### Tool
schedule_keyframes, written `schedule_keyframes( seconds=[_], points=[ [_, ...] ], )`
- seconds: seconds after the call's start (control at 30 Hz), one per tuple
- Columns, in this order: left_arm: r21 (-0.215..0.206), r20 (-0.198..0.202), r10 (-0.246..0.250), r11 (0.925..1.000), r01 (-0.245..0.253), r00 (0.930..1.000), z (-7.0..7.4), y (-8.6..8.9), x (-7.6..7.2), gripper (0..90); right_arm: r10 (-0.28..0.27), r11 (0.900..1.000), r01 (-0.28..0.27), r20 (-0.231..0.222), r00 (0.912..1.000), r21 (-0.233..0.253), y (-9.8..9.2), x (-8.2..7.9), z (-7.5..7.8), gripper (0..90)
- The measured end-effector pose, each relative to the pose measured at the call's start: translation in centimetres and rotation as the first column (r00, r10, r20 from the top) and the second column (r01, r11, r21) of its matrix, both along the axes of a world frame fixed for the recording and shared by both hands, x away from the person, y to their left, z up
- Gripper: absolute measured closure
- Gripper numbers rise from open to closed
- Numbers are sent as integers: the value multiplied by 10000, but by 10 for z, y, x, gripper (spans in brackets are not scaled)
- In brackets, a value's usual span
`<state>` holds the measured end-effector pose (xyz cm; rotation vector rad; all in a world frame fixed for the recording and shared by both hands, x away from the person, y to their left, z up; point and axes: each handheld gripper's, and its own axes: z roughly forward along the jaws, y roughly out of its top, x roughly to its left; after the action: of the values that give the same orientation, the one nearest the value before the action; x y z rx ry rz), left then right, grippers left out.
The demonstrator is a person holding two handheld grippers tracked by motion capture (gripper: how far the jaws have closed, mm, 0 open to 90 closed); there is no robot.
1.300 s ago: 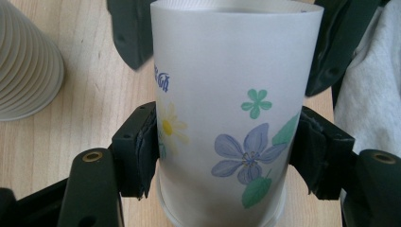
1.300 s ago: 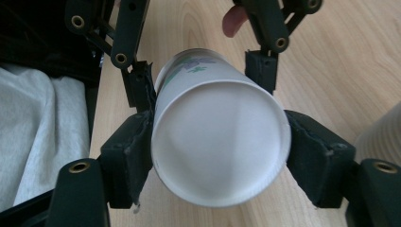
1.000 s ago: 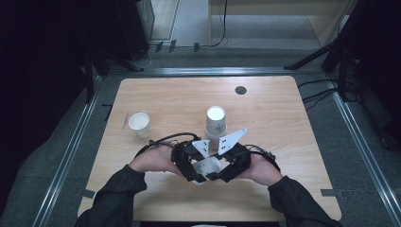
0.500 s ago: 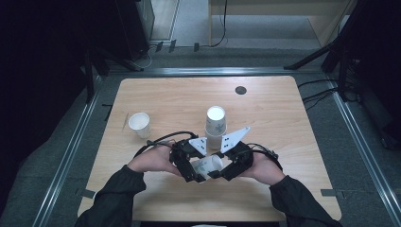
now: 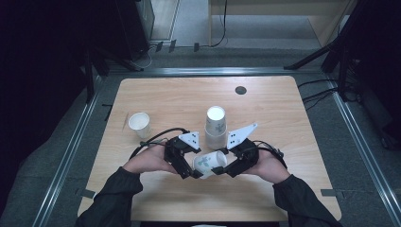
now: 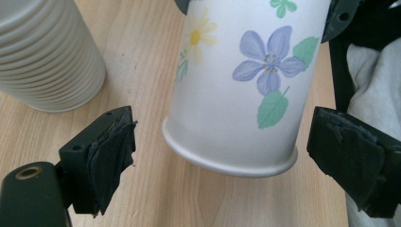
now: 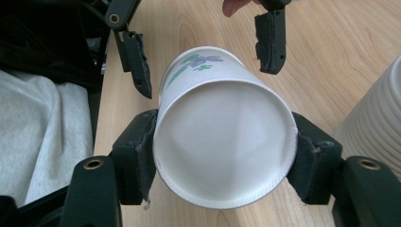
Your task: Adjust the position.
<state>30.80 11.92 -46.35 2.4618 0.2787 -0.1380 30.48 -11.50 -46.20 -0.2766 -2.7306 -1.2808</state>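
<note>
Left hand-held gripper (image 6: 222,156) now released, flowered cup (image 5: 209,163) (empty) in right hand-held gripper (image 7: 224,156)

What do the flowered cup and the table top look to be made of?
Flowered cup: apparently paper, matte white with printed flowers and a rolled rim, clamped by the right hand-held gripper. Table top: light wood or wood-look laminate, grain lines visible; which one is unclear.

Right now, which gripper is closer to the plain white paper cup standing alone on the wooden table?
Left. The left gripper sits just right of and nearer the person than the plain white paper cup; the right gripper is farther right, clamping the flowered cup.
</note>
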Motion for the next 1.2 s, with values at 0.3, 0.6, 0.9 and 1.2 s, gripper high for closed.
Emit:
schedule_keyframes(
  seconds=[0.3, 0.6, 0.9, 1.2],
  points=[
    [-876, -197, 319, 9956, -335, 9993, -3, 7, 2, 86, -60, 9997, 58, 80, 9999, 229, -2, 1, 7, 350],
    [-1289, -245, 231, 9913, -261, 9994, -11, -1, 1, 86, -5, 9987, 3, 36, 10000, 507, 0, 1, 12, 351],
    [-1830, -115, 113, 9830, -132, 9999, -9, 0, 0, 154, 16, 9978, -12, -54, 10000, 657, 0, 2, 12, 350],
    [-1842, 235, -204, 9826, 244, 9995, -7, 2, -2, 253, 22, 9982, -17, -90, 10000, 599, 1, 2, 12, 352]
  ],
)
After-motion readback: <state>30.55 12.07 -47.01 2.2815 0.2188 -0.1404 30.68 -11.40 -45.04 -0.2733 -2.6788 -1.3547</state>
